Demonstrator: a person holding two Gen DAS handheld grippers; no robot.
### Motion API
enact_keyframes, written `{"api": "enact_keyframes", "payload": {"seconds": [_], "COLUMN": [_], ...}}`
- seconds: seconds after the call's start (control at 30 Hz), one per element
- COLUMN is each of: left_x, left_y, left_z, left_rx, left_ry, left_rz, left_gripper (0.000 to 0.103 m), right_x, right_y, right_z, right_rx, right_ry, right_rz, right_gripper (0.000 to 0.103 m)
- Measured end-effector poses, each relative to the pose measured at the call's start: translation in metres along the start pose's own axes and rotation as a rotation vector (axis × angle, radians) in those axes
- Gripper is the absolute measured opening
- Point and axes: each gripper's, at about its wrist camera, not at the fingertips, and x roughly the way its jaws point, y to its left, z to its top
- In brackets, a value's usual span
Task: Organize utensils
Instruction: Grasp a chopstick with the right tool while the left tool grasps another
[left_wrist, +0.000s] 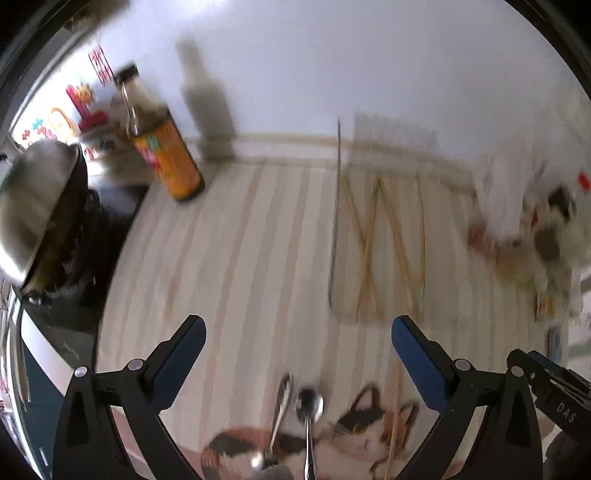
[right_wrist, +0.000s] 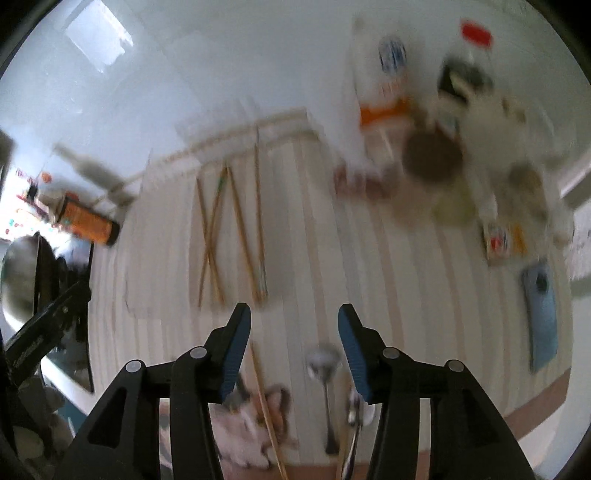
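While both our left gripper (left_wrist: 297, 334) and right gripper (right_wrist: 293, 325) hang open and empty, spoons (left_wrist: 309, 406) lie below, chopsticks (left_wrist: 380, 243) beyond; blur risks misjudged grasps scattering them.

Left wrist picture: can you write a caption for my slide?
Open left gripper hovers over two spoons on a striped cat-print mat, chopsticks lying ahead.

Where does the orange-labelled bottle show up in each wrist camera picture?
Left wrist: the orange-labelled bottle stands upper left, at the striped mat's far corner.
Right wrist: the same bottle sits at the far left edge, mid-height.
Shared landmark: the bundle of chopsticks on the mat.
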Motion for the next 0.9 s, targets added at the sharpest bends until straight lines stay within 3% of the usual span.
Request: {"api": "enact_keyframes", "payload": {"seconds": [0.17,0.23,0.3,0.5,0.63,0.77,0.9], "left_x": [0.031,0.044,0.058,0.092,0.087,0.086,0.085], "left_y": [-0.031,-0.050,-0.069,-0.106,-0.108,-0.093,-0.075], "left_z": [-0.058,-0.078,-0.095,-0.127,-0.130,-0.131,-0.132], "left_rx": [0.056,0.094,0.136,0.235,0.270,0.251,0.221], "left_ry": [0.151,0.204,0.253,0.373,0.339,0.343,0.353], "left_rz": [-0.024,-0.046,-0.075,-0.099,-0.094,-0.086,-0.079], "left_gripper": [0.101,0.100,0.091,0.041,0.007,0.004,0.004], "right_x": [0.023,0.030,0.035,0.050,0.057,0.068,0.081], "right_y": [-0.038,-0.057,-0.070,-0.090,-0.086,-0.076,-0.066], "right_z": [-0.056,-0.075,-0.088,-0.133,-0.150,-0.160,-0.173], "right_rx": [0.058,0.095,0.122,0.171,0.176,0.144,0.090], "right_ry": [0.096,0.123,0.148,0.239,0.273,0.305,0.315], "right_rz": [0.011,-0.001,0.005,0.061,0.120,0.112,0.010], "right_gripper": [0.048,0.037,0.032,0.024,0.023,0.023,0.023]}}
